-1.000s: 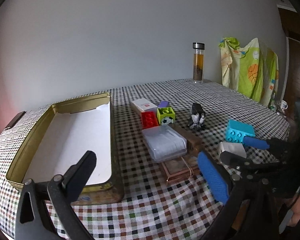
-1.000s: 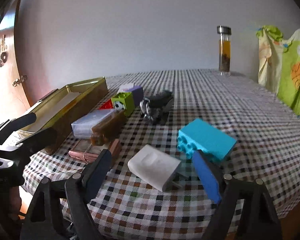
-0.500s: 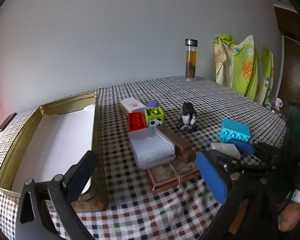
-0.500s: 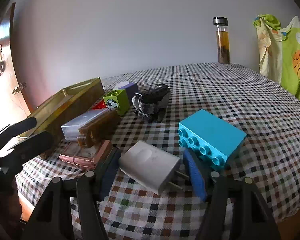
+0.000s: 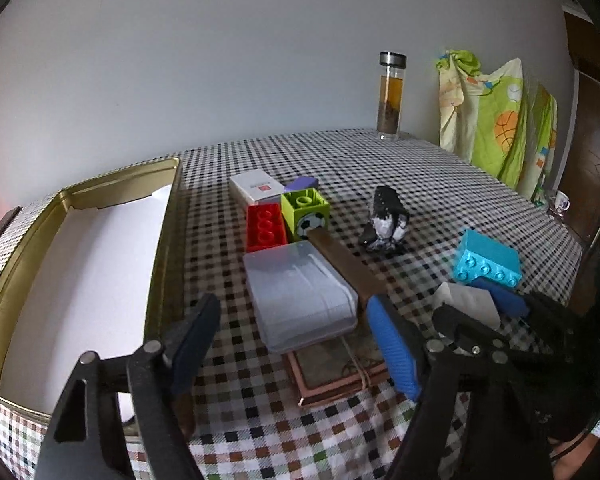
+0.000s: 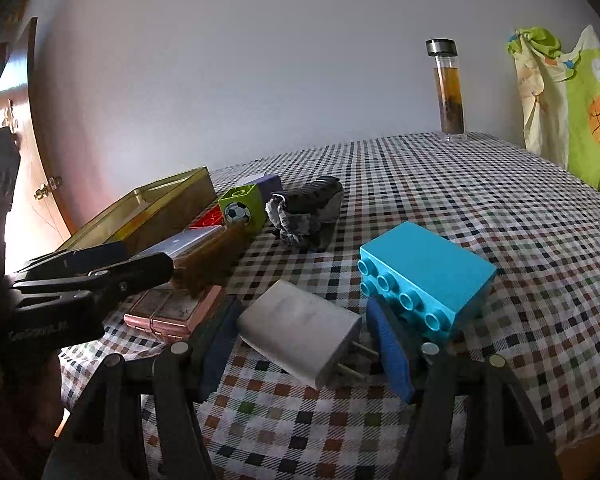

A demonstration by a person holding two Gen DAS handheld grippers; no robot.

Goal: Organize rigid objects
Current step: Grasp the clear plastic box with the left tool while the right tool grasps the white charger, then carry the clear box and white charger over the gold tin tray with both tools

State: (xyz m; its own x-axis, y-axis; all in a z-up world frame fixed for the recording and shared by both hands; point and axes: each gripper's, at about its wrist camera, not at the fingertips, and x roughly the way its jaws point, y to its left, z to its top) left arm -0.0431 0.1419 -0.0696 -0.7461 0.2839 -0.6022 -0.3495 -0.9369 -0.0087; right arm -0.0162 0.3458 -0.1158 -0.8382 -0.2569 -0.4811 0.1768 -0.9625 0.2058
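Note:
My left gripper point(image 5: 292, 306) hovers low over the clear plastic box point(image 5: 300, 296), which lies on a pink notebook point(image 5: 340, 372). Its jaws are closing with the box between them, and the pads stand apart from the box's sides. My right gripper point(image 6: 300, 312) is shut on the white charger point(image 6: 300, 332): one pad is on its end and the prongs meet the other pad. A teal brick point(image 6: 424, 276) lies just beyond the right pad. The gold tin point(image 5: 168, 240) with a white liner stands open on the left.
Behind the clear box are a brown box point(image 5: 346, 264), a red brick point(image 5: 265, 226), a green football brick point(image 5: 306, 210), a white card box point(image 5: 256, 190) and a black-and-white figure point(image 5: 386, 220). A glass bottle point(image 5: 390, 96) stands at the far edge, with a hanging cloth point(image 5: 496, 120) to its right.
The left gripper has slid right from the tin toward the clear box and its jaws have narrowed. The right jaws closed in on the white charger.

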